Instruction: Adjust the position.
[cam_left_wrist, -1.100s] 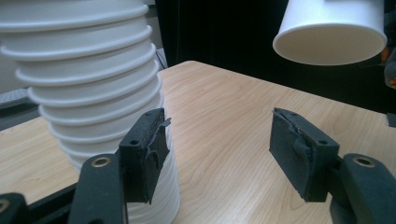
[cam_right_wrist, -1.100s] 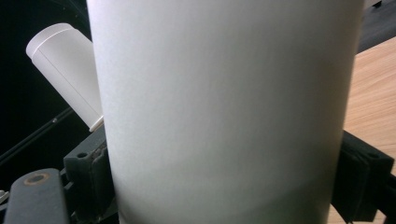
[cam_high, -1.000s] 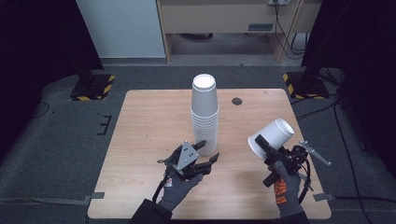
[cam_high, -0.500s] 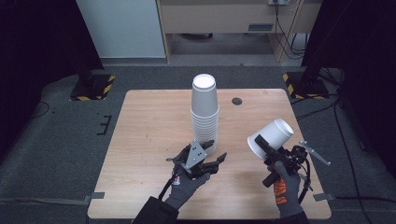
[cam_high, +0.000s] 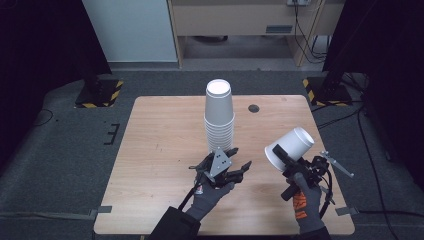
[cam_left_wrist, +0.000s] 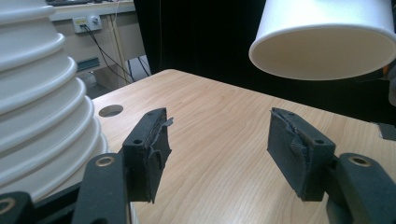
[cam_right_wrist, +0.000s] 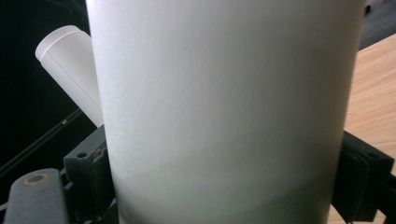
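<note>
Edging right along the table (cam_high: 160, 130), the left gripper (cam_high: 239, 169) now sits at the cup stack's (cam_high: 219, 117) base, jaws half open and empty; the right gripper (cam_high: 283, 159) clamps a tilted white cup (cam_high: 290, 148) aloft.

Lighting: even overhead light falls on my pale wooden table (cam_high: 165, 145); the surroundings at both sides drop to near black. Shadows: soft and short under my hands and beside the tall stack of white paper cups (cam_high: 219, 117). Glare: stack's top face washes out almost white. Focus: high view slightly soft and grainy. In my right gripper view, the single white paper cup (cam_right_wrist: 224, 112) looms close, featureless, shaded grey toward its lower part. My left gripper view is sharp, lines bowing at edges.
</note>
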